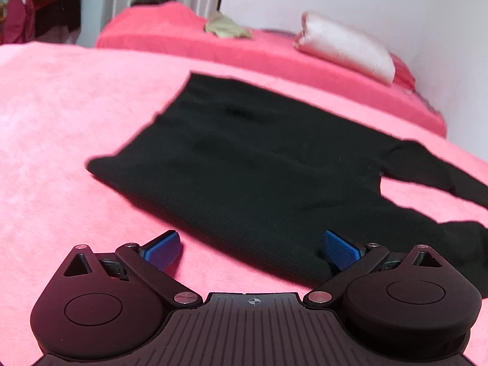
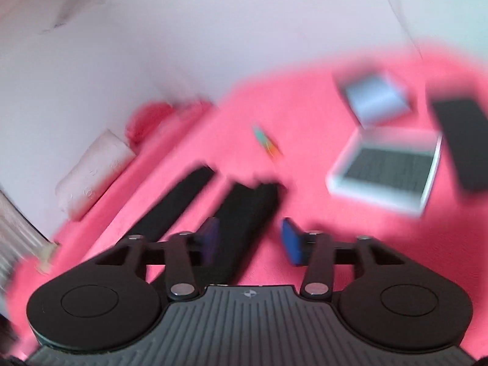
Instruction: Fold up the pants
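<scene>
Left wrist — left gripper (image 1: 251,251) wide, empty.

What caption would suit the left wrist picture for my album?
Open left gripper hovers at the near edge of black pants lying flat on a pink blanket.

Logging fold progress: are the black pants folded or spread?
Spread: the black pants lie flat on the pink blanket, legs apart.
</scene>
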### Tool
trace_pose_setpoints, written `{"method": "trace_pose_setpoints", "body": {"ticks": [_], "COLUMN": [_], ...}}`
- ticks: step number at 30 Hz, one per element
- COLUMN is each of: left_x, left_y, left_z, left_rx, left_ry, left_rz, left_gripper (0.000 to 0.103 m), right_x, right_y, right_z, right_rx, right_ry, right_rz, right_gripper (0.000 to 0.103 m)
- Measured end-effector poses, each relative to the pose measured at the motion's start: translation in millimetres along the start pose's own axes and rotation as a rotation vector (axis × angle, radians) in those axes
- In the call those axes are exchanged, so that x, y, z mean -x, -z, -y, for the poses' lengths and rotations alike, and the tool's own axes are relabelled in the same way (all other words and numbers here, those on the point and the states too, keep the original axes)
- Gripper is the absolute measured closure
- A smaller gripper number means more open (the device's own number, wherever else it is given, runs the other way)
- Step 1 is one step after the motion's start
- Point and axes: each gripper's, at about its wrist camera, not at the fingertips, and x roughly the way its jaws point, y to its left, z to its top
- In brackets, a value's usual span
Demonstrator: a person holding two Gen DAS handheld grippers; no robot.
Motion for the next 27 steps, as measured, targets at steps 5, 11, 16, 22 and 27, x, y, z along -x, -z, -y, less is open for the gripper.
{"method": "trace_pose_setpoints", "body": {"ticks": [5, 11, 16, 22, 27], "left_x": [27.9, 60.5, 84.8, 98.7, 102.7], "left_y": [-1.8, 6.3, 13.7, 16.5, 16.8], "left_z": [-26.9, -83.1, -118.4, -136.0, -136.8], "left_rx": [0.021, 0.116, 0.164, 0.196, 0.201], "left_ry": [-0.117, -0.195, -0.233, -0.249, -0.246], "left_rz": [0.048, 0.065, 0.087, 0.108, 0.118], "left_gripper": [0.0, 0.0, 0.0, 0.0, 0.0], "right_x": [23.4, 50.0, 66.6, 34.2, 8.1], "right_y": [69.0, 187.4, 260.1, 320.3, 329.2], "right_z": [-148.2, -308.5, -401.2, -458.0, -468.6], "right_rx": [0.604, 1.075, 1.27, 1.464, 1.442], "right_ry": [-0.391, -0.819, -0.913, -0.812, -0.774], "right_rz": [-0.097, -0.182, -0.163, -0.08, -0.099], "right_gripper": [0.032, 0.044, 0.053, 0.052, 0.093]}}
